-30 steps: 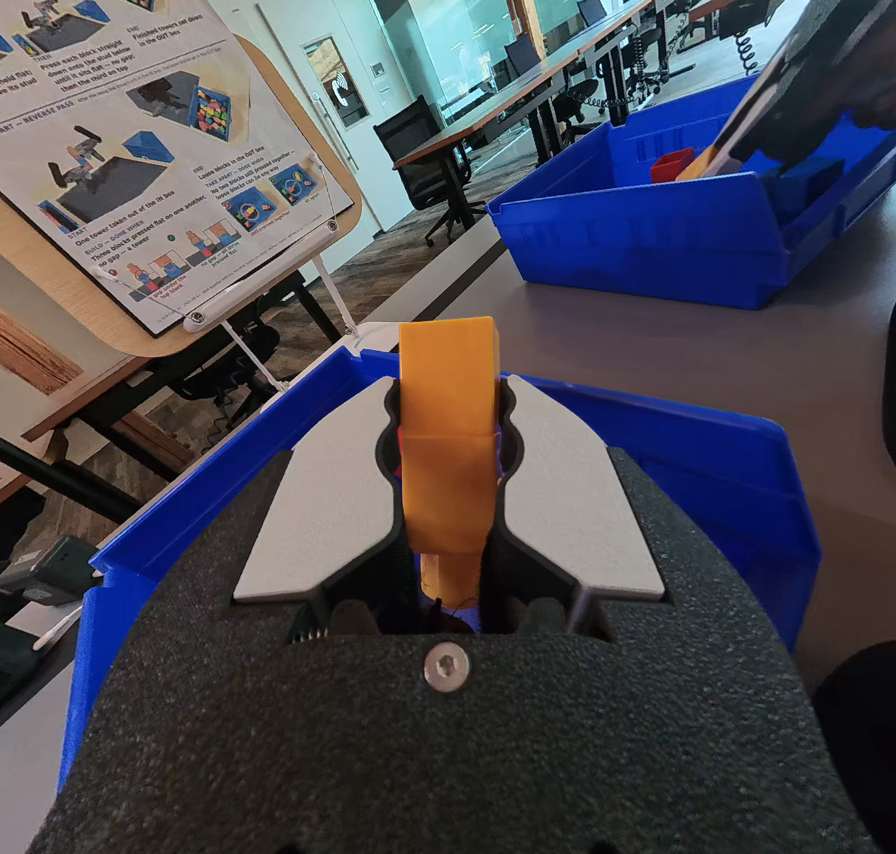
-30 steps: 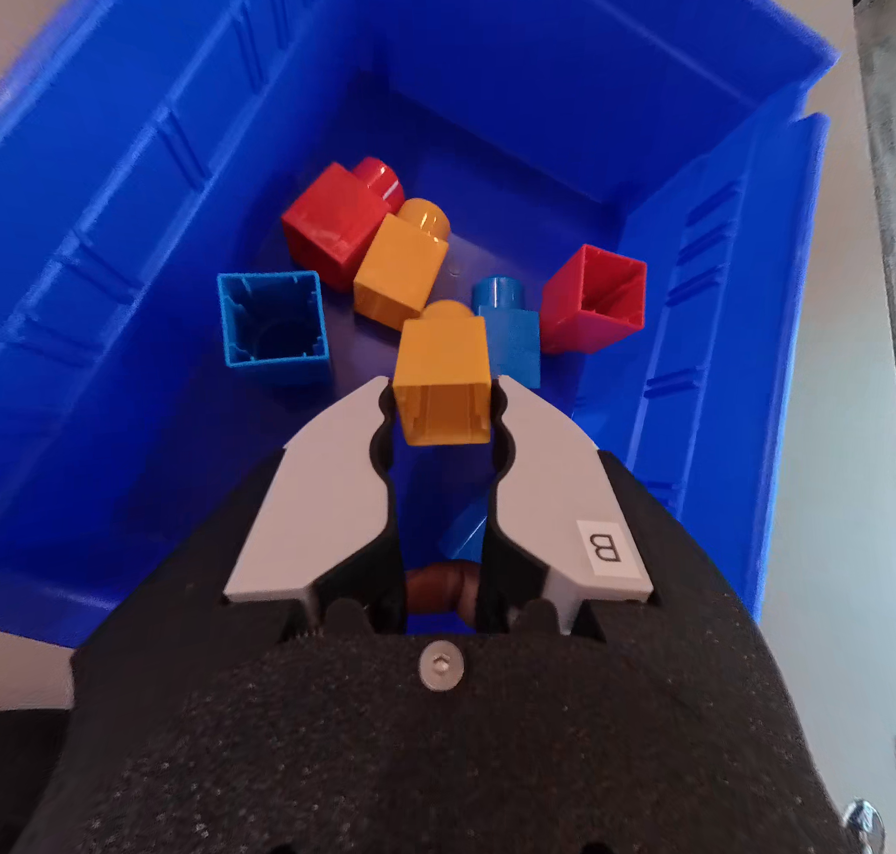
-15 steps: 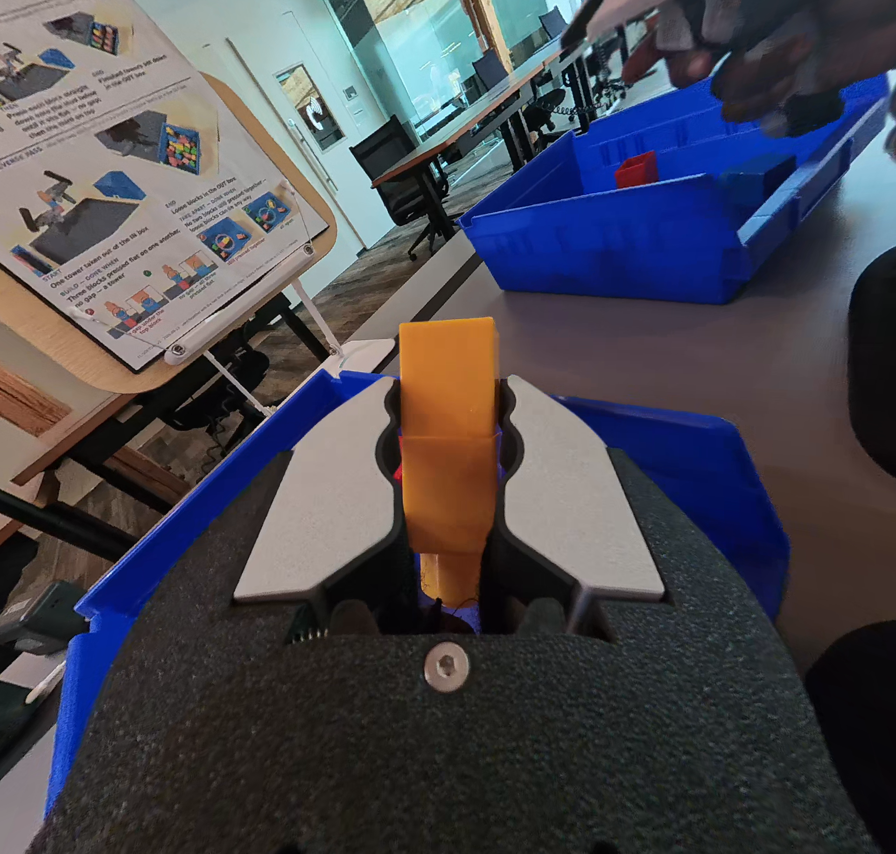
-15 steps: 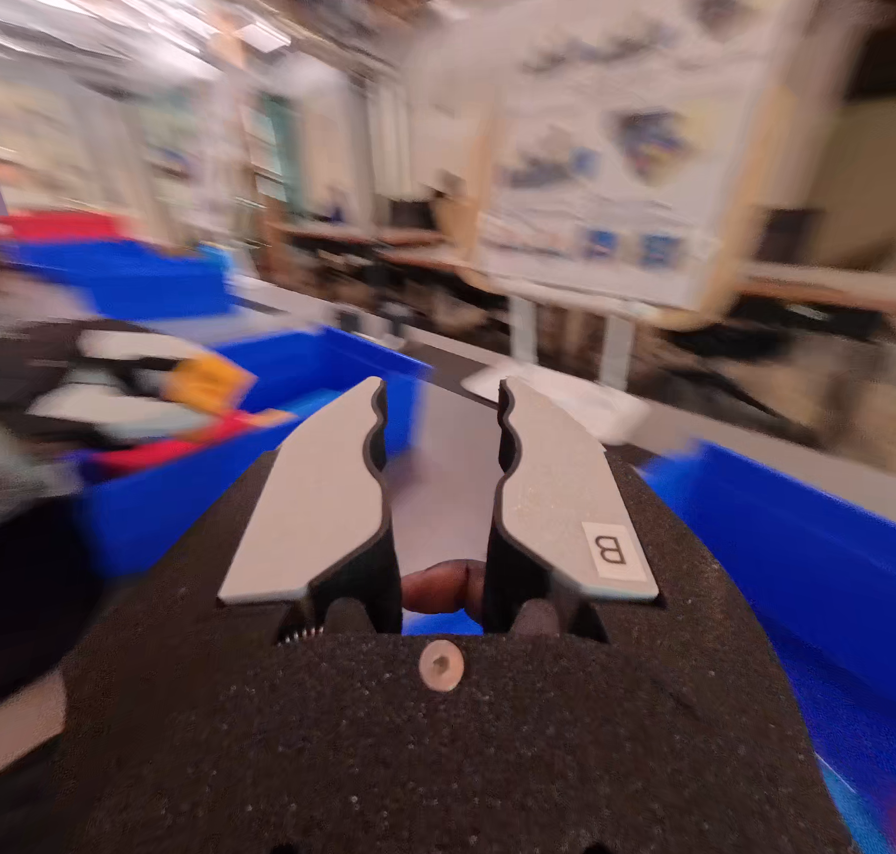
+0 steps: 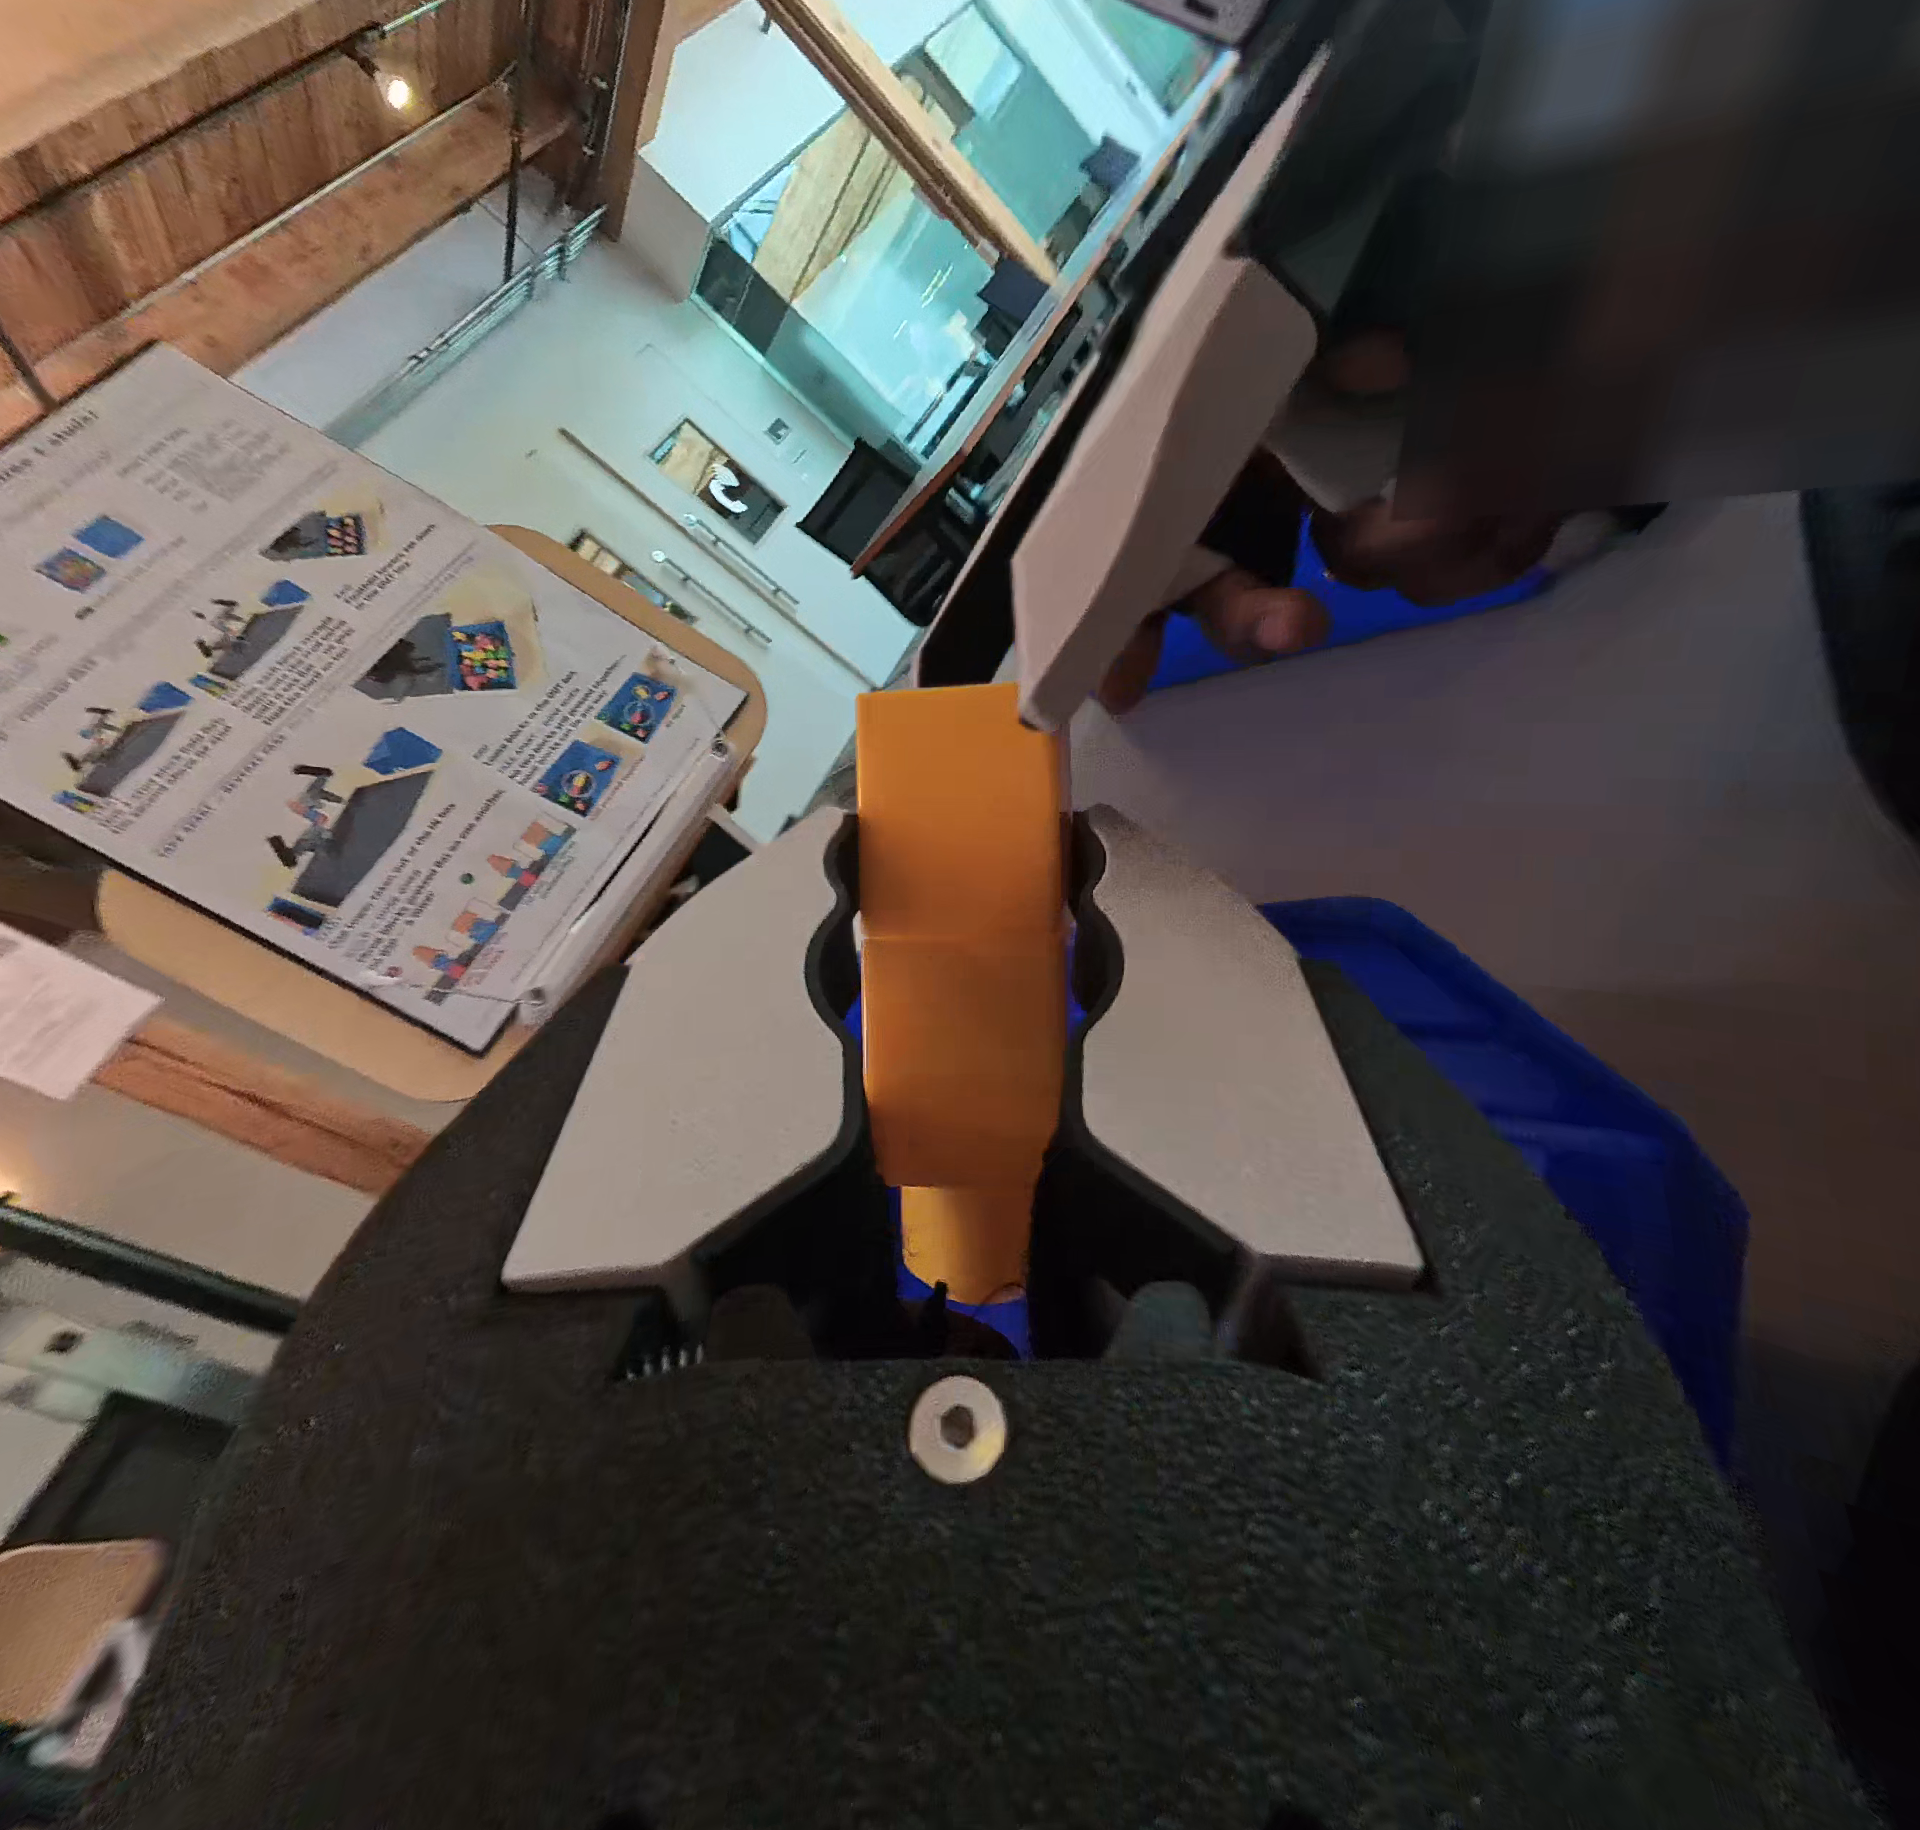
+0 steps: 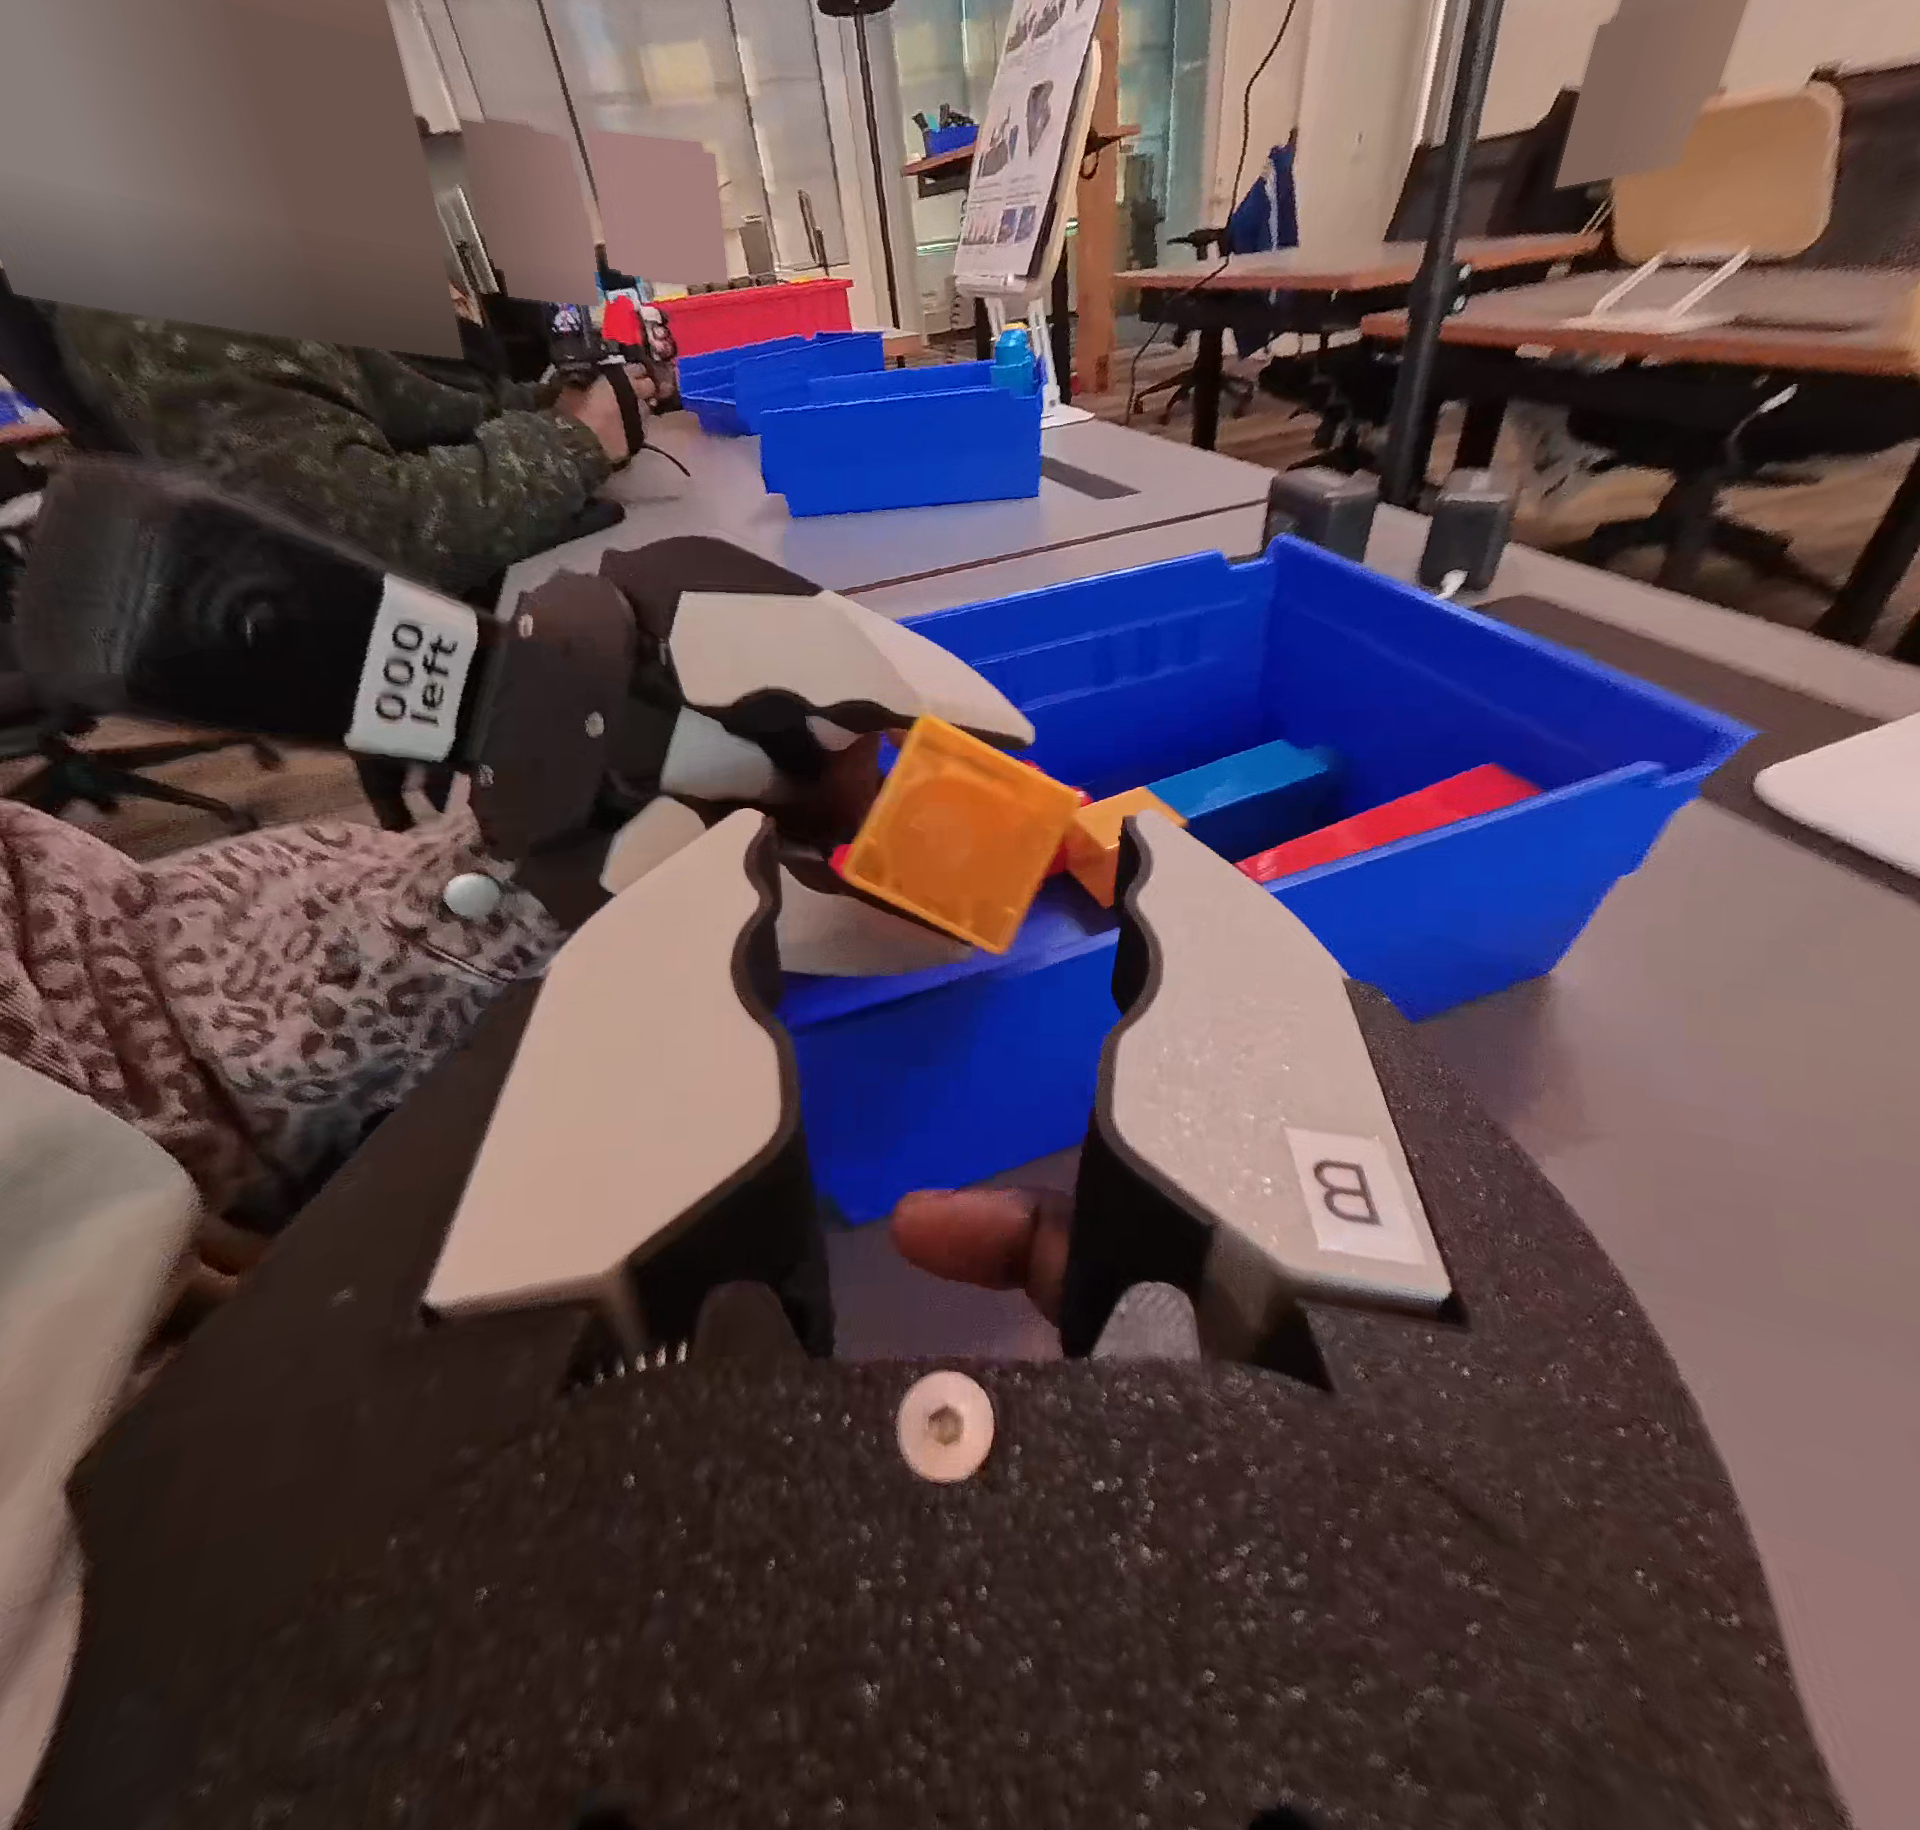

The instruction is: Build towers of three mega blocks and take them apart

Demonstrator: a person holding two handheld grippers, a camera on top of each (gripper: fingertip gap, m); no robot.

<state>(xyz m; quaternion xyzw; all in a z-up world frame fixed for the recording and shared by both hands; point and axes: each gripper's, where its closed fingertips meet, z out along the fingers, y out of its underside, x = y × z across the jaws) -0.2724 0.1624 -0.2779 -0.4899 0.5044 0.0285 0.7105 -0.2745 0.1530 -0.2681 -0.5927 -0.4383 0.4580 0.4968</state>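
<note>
Left wrist view
- Left gripper [image 5: 961, 845]: clenched on an orange block [image 5: 958, 907], both grey fingers pressed against its sides.
- Orange block: two orange pieces joined end to end, the near one between the fingers, the far one sticking out past the fingertips; a round orange stud shows at the near end, close to the gripper body.
- Right gripper [image 5: 1049, 710]: comes in from the upper right of the orange block, one grey fingertip touching the block's far right corner; this view does not show how wide it stands.
- Blue bin [image 5: 1538, 1084]: just right of and below the orange block, on a grey table [image 5: 1455, 793].
- Instruction board [image 5: 312, 720]: left of the orange block, propped on a wooden stand.

Right wrist view
- Right gripper [image 6: 940, 824]: released, fingers spread wide with the orange block [image 6: 961, 835] between their tips; neither finger clearly presses it.
- Left gripper [image 6: 935, 824]: reaches in from the left of the orange block and grips it, one finger above and one below.
- Orange block: tilted, its hollow square end facing the camera, held above the near wall of the blue bin [image 6: 1455, 907].
- Bin contents: behind the orange block lie a blue tower [image 6: 1247, 783], a red tower [image 6: 1392, 819] and another orange piece [image 6: 1117, 830].
- Other bins [image 6: 894, 440]: blue and red, well behind the orange block on the same table.
- Person: a sleeve [image 6: 343, 430] in camouflage cloth, far left of the orange block.
</note>
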